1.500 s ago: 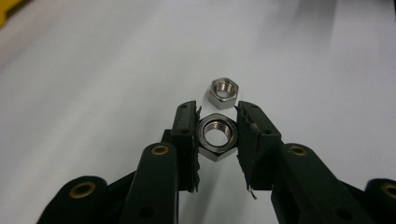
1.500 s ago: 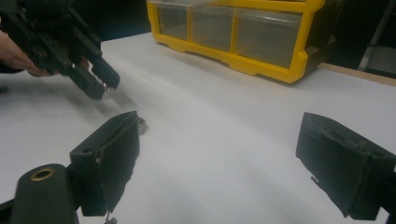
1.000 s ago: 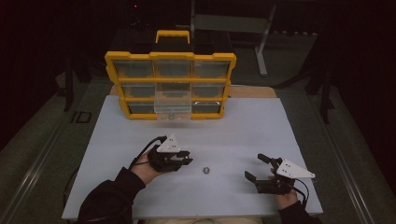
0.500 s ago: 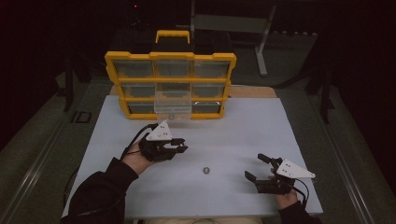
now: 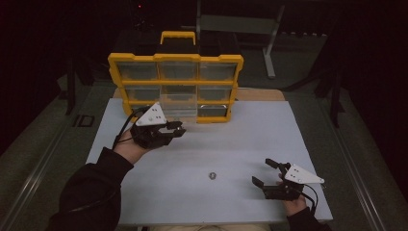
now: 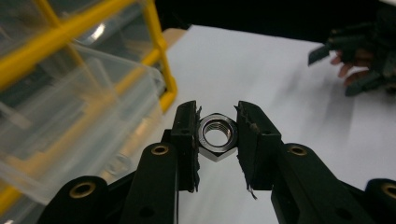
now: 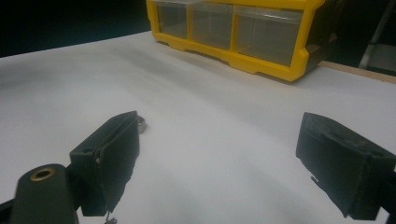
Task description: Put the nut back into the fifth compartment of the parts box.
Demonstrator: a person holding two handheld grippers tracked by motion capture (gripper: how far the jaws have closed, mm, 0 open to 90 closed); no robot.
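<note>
1. The left hand-held gripper (image 6: 217,135) clamps a steel hex nut (image 6: 215,135) between its jaws, threaded hole facing the camera.
2. It hangs above the white worktop (image 5: 240,144), just in front of the yellow drawer organizer (image 5: 175,86), whose clear drawer (image 5: 179,103) seems pulled out.
3. The right hand-held gripper (image 5: 264,173) rests near the worktop's front right, jaws spread wide and empty.
4. A second small nut (image 5: 211,175), perhaps, lies left of it.

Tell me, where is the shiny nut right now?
The nut sits pinched between the left tool's jaws in the left gripper view, right beside the yellow drawer box and its pulled-out clear drawer.
</note>
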